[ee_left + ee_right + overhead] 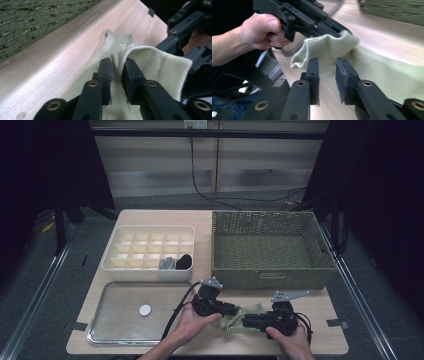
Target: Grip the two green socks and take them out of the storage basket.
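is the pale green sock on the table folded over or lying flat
Folded over at one end. The sock has its cuff turned back over itself, while the rest lies flat on the table.

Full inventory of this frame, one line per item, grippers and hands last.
pale green knitted sock: 1, front table edge, between both claws
olive woven basket: 1, right rear of table
cream plastic divided organiser box: 1, left rear of table
dark rolled items: 2, grey and black, front right cells of the box
clear plastic tray: 1, front left
small white disc: 1, lying in the tray
light wooden table: 1
left claw: black, jaws slightly apart, a sock fold between them
right claw: black, jaws apart, pointing at the sock cuff
hands: 2, holding the claws
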`<state>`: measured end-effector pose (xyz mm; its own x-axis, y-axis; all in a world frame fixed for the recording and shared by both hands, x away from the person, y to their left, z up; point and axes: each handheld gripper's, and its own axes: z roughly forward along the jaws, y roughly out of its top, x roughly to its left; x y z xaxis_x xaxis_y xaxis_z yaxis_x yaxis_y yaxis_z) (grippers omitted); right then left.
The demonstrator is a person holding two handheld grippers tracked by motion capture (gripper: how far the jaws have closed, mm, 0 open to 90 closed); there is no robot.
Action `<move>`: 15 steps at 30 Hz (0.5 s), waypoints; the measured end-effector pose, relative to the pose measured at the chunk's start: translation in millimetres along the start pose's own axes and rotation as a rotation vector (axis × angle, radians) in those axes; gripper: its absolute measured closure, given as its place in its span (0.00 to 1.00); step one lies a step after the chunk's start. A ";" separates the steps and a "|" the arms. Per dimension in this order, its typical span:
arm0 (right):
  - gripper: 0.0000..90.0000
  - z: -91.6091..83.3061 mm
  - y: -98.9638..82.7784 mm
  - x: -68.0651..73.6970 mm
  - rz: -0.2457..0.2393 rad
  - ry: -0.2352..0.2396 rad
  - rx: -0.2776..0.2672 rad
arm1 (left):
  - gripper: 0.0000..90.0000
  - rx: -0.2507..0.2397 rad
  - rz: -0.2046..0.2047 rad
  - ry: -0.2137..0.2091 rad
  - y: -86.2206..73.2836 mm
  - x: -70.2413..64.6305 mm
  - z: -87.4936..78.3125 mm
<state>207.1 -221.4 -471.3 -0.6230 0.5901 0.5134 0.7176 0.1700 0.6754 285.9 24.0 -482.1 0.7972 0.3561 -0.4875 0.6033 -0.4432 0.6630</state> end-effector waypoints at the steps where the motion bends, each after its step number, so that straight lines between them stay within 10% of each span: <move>1: 0.79 -3.9 -2.5 -2.9 0.008 -0.008 -0.006 | 0.85 -0.002 -0.004 -0.003 0.1 1.4 -0.1; 15: 0.76 -25.6 -3.9 -14.3 0.046 -0.104 -0.065 | 0.67 0.016 0.003 0.025 5.7 5.9 7.7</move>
<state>205.3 -250.8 -467.7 -0.5516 0.6755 0.4894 0.7208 0.0909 0.6871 294.2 17.1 -485.6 0.7984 0.3748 -0.4712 0.6013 -0.4575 0.6550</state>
